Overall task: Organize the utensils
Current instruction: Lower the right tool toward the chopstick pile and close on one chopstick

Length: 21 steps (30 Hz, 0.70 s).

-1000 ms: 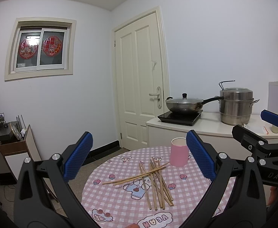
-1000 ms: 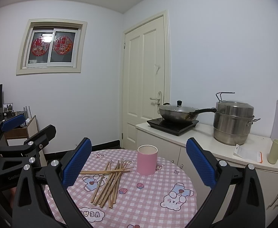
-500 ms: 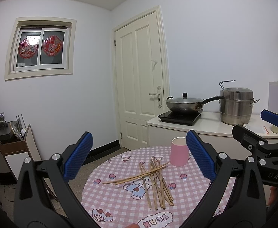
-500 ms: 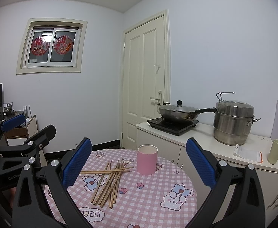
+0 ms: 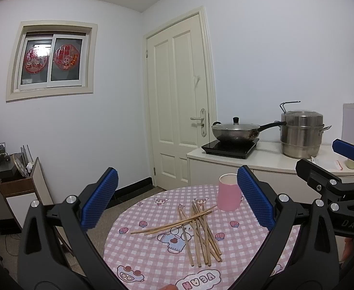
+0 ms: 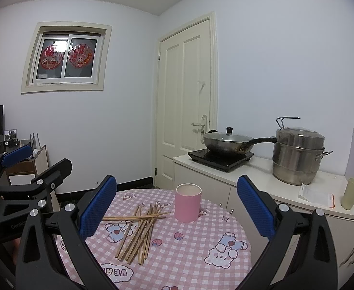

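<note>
Above a round table [image 5: 138, 261] in a pink checked cloth printed "VEAN", the left gripper [image 5: 177, 200] hangs with its blue pads spread wide and nothing between them. Loose wooden chopsticks [image 5: 198, 227] lie scattered mid-table, just beside an upright pink cup [image 5: 227, 195]. The right gripper [image 6: 177, 205], marked "DAS" in the left wrist view, is likewise spread wide and empty.
</note>
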Available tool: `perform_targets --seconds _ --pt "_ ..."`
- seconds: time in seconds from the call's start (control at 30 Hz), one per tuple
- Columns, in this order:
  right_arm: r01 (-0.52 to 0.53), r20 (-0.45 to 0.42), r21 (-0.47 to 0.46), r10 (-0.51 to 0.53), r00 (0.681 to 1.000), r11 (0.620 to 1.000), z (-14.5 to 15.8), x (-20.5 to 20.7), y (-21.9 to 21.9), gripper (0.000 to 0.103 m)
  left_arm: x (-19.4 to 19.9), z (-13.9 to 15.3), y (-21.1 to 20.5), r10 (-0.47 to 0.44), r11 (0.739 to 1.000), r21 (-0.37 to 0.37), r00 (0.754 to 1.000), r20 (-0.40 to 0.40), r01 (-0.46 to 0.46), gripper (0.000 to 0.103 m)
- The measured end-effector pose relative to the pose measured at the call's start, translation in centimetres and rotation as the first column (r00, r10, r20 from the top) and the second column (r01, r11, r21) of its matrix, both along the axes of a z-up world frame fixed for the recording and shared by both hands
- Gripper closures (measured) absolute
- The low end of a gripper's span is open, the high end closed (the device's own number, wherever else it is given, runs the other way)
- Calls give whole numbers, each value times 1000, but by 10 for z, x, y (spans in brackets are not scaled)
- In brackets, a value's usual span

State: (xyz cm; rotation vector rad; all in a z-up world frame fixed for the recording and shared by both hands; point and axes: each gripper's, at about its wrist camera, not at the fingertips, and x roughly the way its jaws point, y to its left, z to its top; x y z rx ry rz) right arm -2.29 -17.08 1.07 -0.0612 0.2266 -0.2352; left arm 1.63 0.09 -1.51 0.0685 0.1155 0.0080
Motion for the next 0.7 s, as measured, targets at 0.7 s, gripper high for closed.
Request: perform_targets --seconds 0.7 --pt "-4 -226 97 26 974 995 -68 77 -29 7 102 -70 32 17 998 -54 930 -367 -40 6"
